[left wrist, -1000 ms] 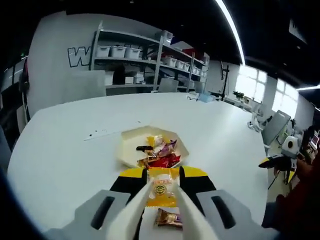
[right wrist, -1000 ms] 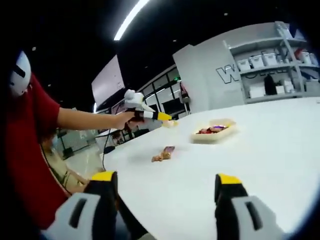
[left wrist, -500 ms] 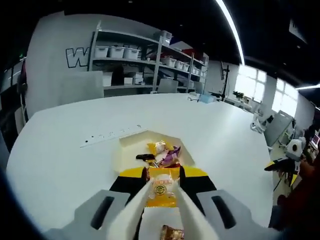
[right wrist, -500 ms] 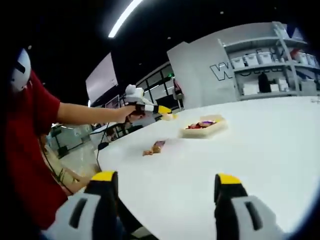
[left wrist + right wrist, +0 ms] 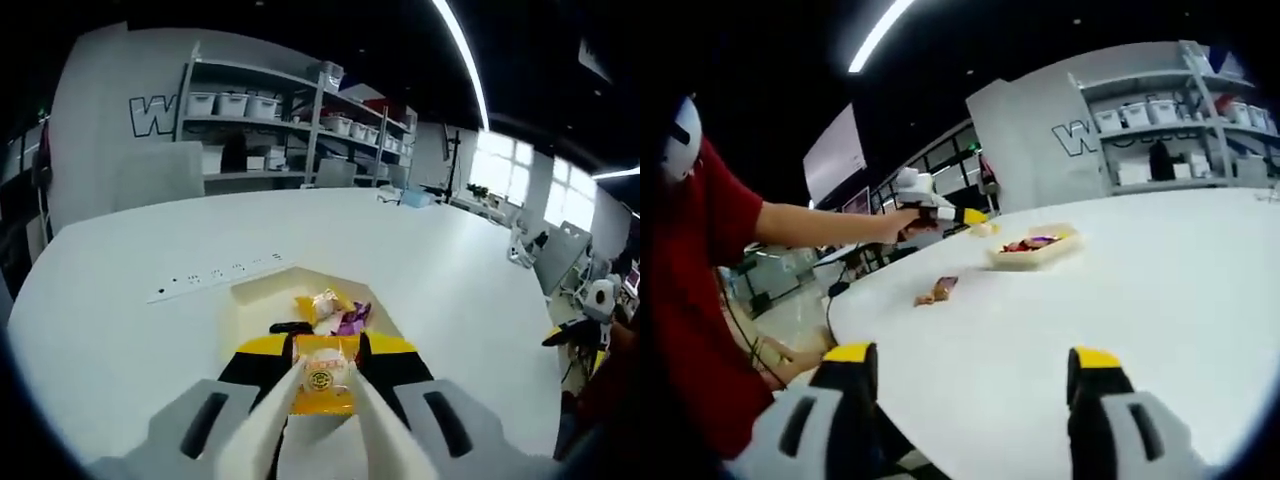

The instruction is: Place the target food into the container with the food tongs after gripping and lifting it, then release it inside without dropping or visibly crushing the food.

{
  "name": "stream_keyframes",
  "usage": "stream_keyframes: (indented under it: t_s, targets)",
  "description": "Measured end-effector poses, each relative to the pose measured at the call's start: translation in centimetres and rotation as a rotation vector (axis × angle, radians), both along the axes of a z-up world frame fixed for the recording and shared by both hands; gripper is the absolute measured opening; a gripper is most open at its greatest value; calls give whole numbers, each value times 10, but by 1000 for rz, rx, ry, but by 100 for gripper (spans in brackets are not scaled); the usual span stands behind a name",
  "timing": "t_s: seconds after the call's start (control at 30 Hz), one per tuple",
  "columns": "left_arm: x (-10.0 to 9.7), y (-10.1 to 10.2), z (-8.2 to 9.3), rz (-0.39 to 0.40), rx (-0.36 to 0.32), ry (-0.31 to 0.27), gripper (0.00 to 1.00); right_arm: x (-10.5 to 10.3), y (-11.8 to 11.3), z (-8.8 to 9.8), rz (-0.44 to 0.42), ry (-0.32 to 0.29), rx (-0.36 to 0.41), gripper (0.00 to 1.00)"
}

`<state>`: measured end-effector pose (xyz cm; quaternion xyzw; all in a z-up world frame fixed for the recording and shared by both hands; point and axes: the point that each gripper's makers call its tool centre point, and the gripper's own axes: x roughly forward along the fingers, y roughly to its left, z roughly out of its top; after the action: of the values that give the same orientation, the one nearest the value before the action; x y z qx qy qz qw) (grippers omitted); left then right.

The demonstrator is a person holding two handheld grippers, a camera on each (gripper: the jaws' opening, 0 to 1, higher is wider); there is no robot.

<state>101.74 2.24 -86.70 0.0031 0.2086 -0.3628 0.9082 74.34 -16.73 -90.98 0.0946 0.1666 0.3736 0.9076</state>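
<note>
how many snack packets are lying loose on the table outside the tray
1: a brown snack packet lies on the white table, apart from the tray. A yellow packet is held in the left tool. Others may be hidden.

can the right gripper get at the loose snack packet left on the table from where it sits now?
Probably yes. The right gripper is open and empty, and the loose snack packet lies on bare table ahead of it with nothing between. The left gripper, holding the yellow packet, hovers by the tray, out of the way.
</note>
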Motion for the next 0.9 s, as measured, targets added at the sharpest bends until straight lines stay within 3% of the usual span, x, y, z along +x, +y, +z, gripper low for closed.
stream_keyframes:
  t_s: [0.27,0.5,0.63,0.73,0.8,0.9]
  targets:
    - [14,-9,-6,-7,-4,0,24,1,-3,-11,-2,28,-21,76]
    - [26,-17,-5,-10,-7,-11,25,4,-7,-9,-16,31,-12,76]
    - [36,-22,5,-20,-23,-77,28,5,-9,-10,-24,35,-13,76]
    - [36,-22,10,-16,-39,-90,28,5,-9,-12,-22,39,-17,76]
    - [32,-22,11,-46,4,-127,28,5,-8,-12,-20,42,-19,76]
    - [24,-23,10,-55,19,-117,28,5,-5,-12,-14,41,-26,76]
